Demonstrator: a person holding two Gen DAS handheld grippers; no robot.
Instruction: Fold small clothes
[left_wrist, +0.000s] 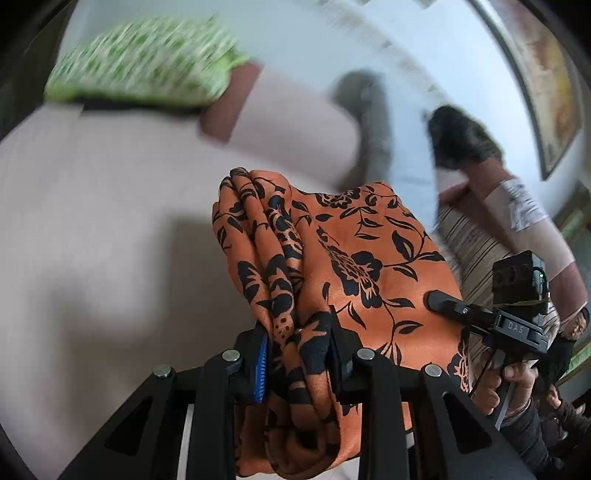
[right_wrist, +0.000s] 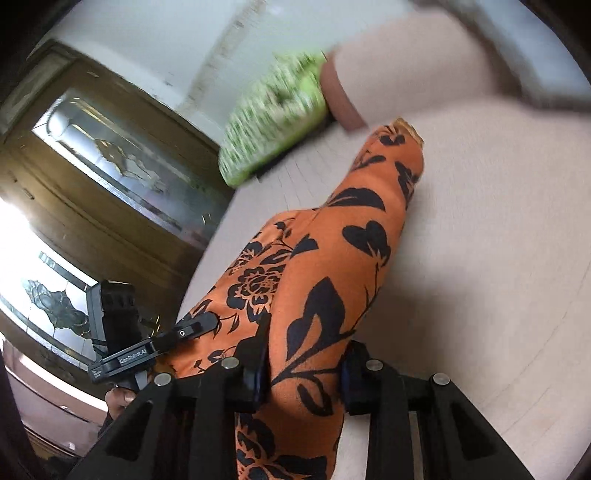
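Note:
An orange garment with a black flower print (left_wrist: 343, 251) is held up between both grippers above a pale pink bed surface (left_wrist: 92, 229). My left gripper (left_wrist: 299, 354) is shut on a bunched, folded edge of it. My right gripper (right_wrist: 303, 365) is shut on another part of the same garment (right_wrist: 332, 258), which stretches away from it toward the bed. The right gripper also shows in the left wrist view (left_wrist: 491, 317), at the cloth's right edge. The left gripper shows in the right wrist view (right_wrist: 162, 343), at the cloth's left edge.
A green and white patterned cushion (left_wrist: 144, 62) lies at the far side of the bed, next to a brown bolster (left_wrist: 229, 110). A wooden door with glass panels (right_wrist: 110, 177) stands beyond the bed. A person in a striped top (left_wrist: 476, 236) is at the right.

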